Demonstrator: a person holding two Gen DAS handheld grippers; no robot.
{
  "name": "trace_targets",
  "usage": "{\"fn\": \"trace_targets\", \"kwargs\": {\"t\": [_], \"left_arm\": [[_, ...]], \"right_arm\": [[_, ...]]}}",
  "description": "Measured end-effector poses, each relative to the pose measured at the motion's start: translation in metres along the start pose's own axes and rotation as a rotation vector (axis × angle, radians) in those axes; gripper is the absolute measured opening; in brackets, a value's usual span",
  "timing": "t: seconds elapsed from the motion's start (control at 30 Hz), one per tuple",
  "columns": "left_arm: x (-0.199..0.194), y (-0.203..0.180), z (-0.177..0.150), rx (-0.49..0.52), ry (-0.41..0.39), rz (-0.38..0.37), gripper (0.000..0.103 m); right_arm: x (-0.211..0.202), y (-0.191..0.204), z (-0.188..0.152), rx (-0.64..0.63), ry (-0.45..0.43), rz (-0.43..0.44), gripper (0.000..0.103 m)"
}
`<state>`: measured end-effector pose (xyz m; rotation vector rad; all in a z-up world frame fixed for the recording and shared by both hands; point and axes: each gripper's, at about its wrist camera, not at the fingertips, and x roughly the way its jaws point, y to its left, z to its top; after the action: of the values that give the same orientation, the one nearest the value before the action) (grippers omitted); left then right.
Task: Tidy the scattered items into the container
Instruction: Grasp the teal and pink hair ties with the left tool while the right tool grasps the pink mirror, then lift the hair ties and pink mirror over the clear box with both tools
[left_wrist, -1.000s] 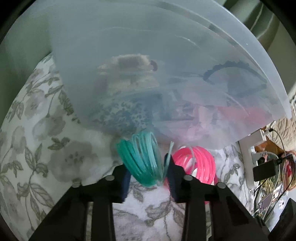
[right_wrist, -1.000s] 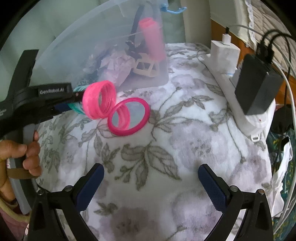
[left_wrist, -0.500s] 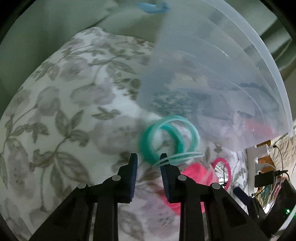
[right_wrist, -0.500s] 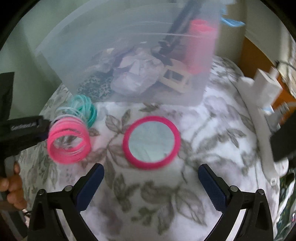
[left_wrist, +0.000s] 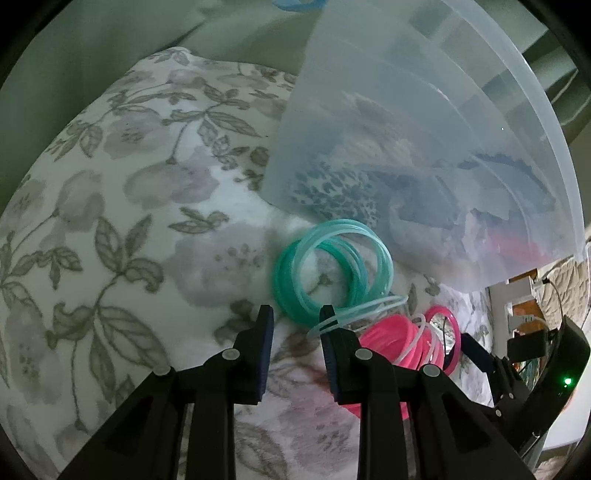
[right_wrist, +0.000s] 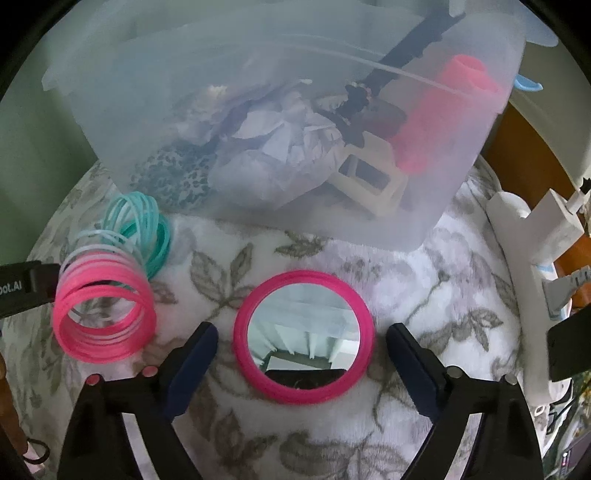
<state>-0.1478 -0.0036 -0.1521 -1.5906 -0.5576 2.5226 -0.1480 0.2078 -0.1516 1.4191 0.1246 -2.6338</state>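
Note:
A plastic spring toy lies on the floral bedspread, with a teal end (left_wrist: 325, 269) (right_wrist: 147, 229) and a pink end (left_wrist: 391, 347) (right_wrist: 103, 314). My left gripper (left_wrist: 295, 314) is just behind the teal coil. Its jaws stand narrowly apart with only cloth showing between them, and pale strands drape over the right fingertip (left_wrist: 327, 317). A round pink-framed mirror (right_wrist: 303, 336) lies face up between the fingers of my right gripper (right_wrist: 302, 328). Those jaws are closing, and the pads are still clear of the frame. The translucent container (right_wrist: 258, 92) (left_wrist: 406, 129) stands just behind.
Inside the container are a pink roller (right_wrist: 443, 114), a black hairband, a cream clip and crumpled cloth. A white power strip (right_wrist: 517, 258) with plugs and a black adapter (right_wrist: 569, 350) lies along the right edge of the bed. A green surface rises behind and to the left.
The teal coil was between my left jaws; it now lies in front of them and the jaws are narrower. My right gripper moved up around the mirror and narrowed slightly.

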Motion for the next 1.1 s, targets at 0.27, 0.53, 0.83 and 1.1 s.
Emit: {"fn": "trace_targets", "kwargs": {"t": [0.27,0.53,0.83,1.1], "left_arm": [[0.006,-0.011,-0.001,0.033,0.014,-0.006,0.046],[0.011,-0.024,-0.001,0.088,0.005,0.018,0.054],[0.016,-0.024,0.009,0.065,-0.014,-0.013,0.054],[0.003,-0.023,0.01,0.031,-0.06,-0.036,0.049]], "right_arm": [[-0.004,-0.008,0.002,0.027,-0.027,0.003,0.076],[-0.012,-0.019,-0.005,0.07,-0.041,0.036,0.076],[-0.027,-0.033,-0.019,0.101,-0.042,0.057,0.076],[-0.031,-0.04,-0.021,0.119,-0.038,0.067,0.076]]}}
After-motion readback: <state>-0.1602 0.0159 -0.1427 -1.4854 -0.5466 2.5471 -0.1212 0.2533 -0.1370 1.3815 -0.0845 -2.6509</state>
